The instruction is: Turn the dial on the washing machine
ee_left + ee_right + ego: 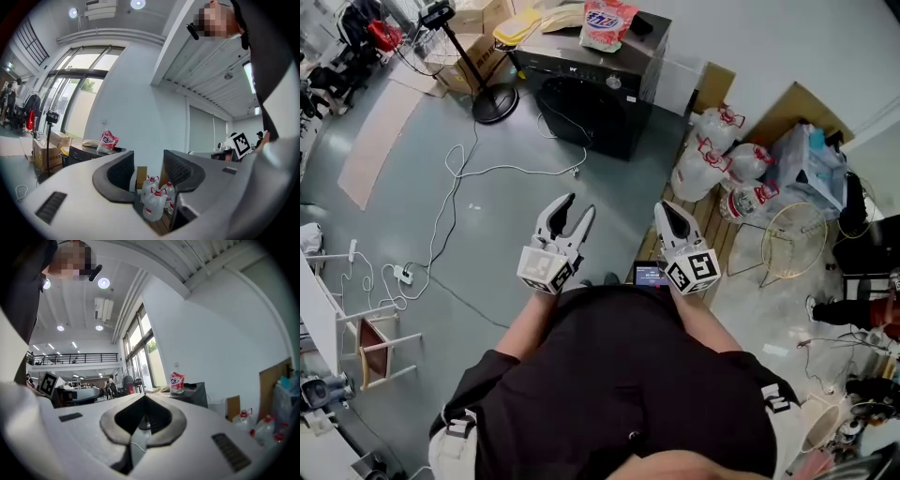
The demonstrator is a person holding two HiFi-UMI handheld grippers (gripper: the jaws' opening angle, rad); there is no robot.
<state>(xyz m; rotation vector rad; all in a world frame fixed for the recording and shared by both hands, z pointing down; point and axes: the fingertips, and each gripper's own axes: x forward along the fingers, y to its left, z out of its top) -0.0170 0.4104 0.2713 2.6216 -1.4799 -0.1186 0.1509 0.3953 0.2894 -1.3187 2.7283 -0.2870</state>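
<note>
Grey workshop floor (516, 216) filled the head view, and the washing machine (591, 108) stood at its far side against a white wall, with a detergent bag (607, 21) lying on top of it. A small round knob on the machine's upper front panel was taken to be the dial (615, 82), though it was too small to confirm. Both tools were held level, well apart from the washing machine on its door side. The left gripper (579, 208) had its jaws spread with nothing between them. The right gripper (668, 210) had its jaws closed together on nothing. The task appeared not yet begun, with the whole approach outstanding. A white cable (455, 187) trailed over the floor in front of the washing machine and could catch a foot during that approach. Several water jugs (712, 159) stood near the machine, to its right in the head view, and a wide swing could strike them. At the dial, an off-centre grip would probably slip around the knob rather than rotate it.
</note>
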